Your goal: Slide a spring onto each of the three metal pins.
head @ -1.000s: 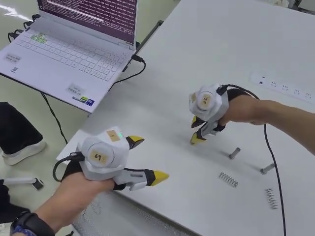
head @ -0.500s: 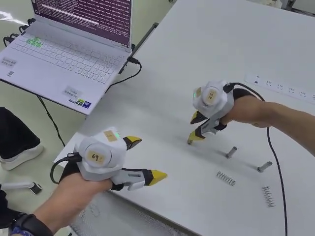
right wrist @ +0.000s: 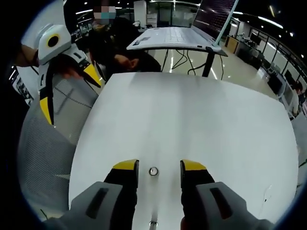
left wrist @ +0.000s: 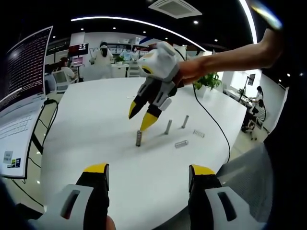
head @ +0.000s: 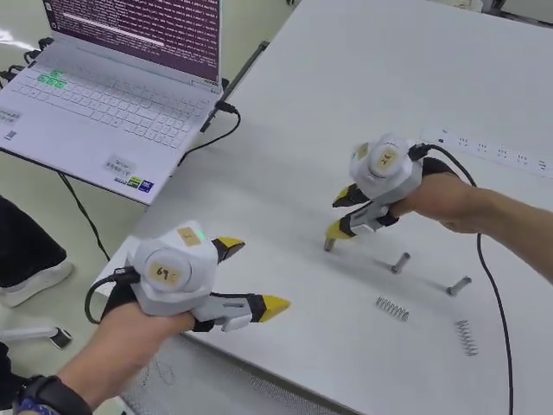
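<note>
Three metal pins stand on the white table [head: 346, 78]. The nearest pin [head: 328, 245] [left wrist: 138, 138] looks ribbed, as if a spring sits on it. My right gripper [head: 339, 213] [left wrist: 140, 116] hovers just above it, open, and the pin's top [right wrist: 153, 171] shows between its jaws, near my right gripper [right wrist: 159, 165]. The two other pins [head: 399, 262] [head: 458, 285] are bare. Two loose springs [head: 391, 308] [head: 466, 337] lie flat near them. My left gripper [head: 252, 274] [left wrist: 148, 170] is open and empty at the table's near edge.
An open laptop [head: 104, 104] sits on a lower table to the left, and its cable [head: 207, 138] runs along the table's edge. A white power strip [head: 492, 151] lies at the far right. The right gripper's black cable [head: 488, 285] trails past the pins.
My right gripper has lifted a little off the nearest pin, which now shows below its tips. The left gripper has kept its place; the head camera shifted.
</note>
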{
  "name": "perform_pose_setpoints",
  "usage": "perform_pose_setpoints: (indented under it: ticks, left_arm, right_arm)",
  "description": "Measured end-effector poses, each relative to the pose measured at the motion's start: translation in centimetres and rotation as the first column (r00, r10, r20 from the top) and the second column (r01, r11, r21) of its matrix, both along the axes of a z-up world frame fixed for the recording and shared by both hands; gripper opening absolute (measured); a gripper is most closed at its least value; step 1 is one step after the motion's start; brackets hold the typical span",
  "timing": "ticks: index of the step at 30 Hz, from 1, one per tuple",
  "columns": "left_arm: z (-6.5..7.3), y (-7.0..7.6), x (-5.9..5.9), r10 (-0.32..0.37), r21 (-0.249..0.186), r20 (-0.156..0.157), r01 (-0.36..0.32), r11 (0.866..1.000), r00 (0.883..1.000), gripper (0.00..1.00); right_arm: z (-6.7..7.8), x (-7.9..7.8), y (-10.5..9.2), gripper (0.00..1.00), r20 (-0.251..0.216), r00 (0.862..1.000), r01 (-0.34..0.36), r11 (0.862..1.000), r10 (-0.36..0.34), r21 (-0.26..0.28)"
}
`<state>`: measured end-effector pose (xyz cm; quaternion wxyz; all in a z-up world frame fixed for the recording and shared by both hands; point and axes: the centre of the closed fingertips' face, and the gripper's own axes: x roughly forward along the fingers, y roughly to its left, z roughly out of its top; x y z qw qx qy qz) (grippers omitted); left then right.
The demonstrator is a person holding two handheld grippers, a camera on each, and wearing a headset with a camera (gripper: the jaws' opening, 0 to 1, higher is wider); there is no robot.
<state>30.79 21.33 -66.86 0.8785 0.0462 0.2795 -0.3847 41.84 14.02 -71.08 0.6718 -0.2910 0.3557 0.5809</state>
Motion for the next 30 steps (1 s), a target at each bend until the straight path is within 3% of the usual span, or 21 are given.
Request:
perform_pose_setpoints:
  ticks: [21, 30]
  left_arm:
    - [0.3, -0.4, 0.0, -0.006, 0.000, 0.006, 0.006, 1.000, 1.000, 0.64]
    - [0.4, -0.7, 0.3, -0.012, -0.002, 0.008, 0.012, 1.000, 1.000, 0.64]
  right_arm:
    - [2.2, 0.4, -1.3, 0.36, 0.030, 0.988, 0.145, 0.983, -0.149, 0.112]
    - [3.1, 0.0, -3.1, 0.38, 0.033, 0.975, 0.212, 0.964, -0.220, 0.160]
